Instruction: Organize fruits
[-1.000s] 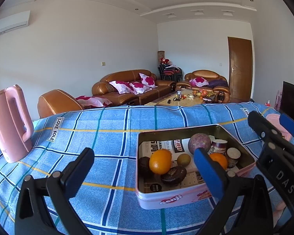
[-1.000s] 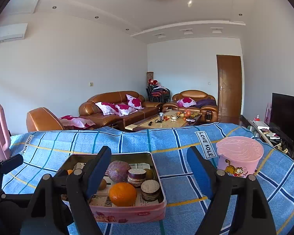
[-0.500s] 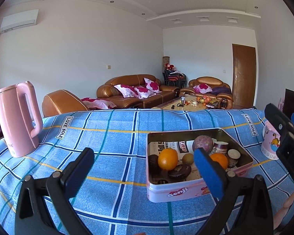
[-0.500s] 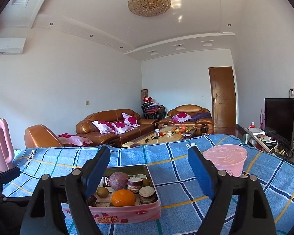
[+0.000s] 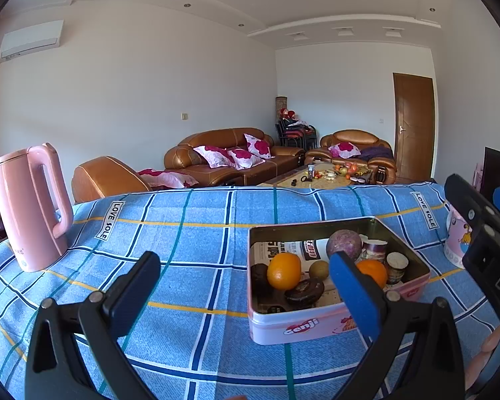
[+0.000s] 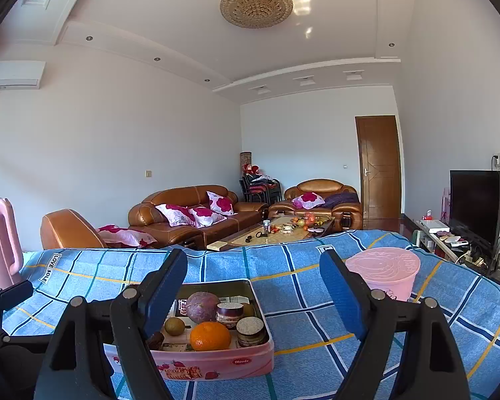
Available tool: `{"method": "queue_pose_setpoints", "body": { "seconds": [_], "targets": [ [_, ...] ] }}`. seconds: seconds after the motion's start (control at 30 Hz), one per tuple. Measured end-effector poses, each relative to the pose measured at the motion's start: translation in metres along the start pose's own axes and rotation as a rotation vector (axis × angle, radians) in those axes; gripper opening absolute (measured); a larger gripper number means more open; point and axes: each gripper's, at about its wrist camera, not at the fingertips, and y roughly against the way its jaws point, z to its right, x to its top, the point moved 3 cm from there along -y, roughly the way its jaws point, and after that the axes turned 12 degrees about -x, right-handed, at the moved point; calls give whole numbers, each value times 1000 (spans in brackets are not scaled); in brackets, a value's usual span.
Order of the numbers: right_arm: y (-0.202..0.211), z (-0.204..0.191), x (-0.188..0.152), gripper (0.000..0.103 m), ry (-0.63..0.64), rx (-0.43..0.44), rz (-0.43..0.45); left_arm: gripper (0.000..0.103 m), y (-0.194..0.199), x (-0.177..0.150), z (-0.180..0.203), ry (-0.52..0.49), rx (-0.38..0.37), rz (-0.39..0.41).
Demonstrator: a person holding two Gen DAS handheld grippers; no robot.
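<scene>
A pink tin (image 5: 320,325) sits on the blue checked tablecloth (image 5: 190,246), holding two oranges (image 5: 284,271), a purple round fruit (image 5: 344,245), a small green-brown fruit (image 6: 174,325) and a few dark items and small jars (image 6: 250,330). The left gripper (image 5: 246,286) hangs above the cloth with its jaws spread wide and empty; the tin lies ahead, toward its right finger. The right gripper (image 6: 253,295) is likewise spread and empty, the tin just ahead toward its left finger. A pink kettle (image 5: 30,206) stands far left, a pink cup (image 6: 383,271) off right.
</scene>
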Motion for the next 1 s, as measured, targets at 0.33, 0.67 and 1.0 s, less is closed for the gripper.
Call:
{"method": "queue_pose_setpoints", "body": {
  "seconds": [0.33, 0.67, 1.0],
  "targets": [
    [0, -2, -1, 83, 1, -1, -2, 103, 0, 0, 0, 0, 0, 1],
    [1, -2, -1, 83, 2, -2, -3, 103, 0, 0, 0, 1, 1, -1],
    [1, 0, -3, 83, 3, -2, -7, 103, 0, 0, 0, 1, 1, -1]
  ]
}}
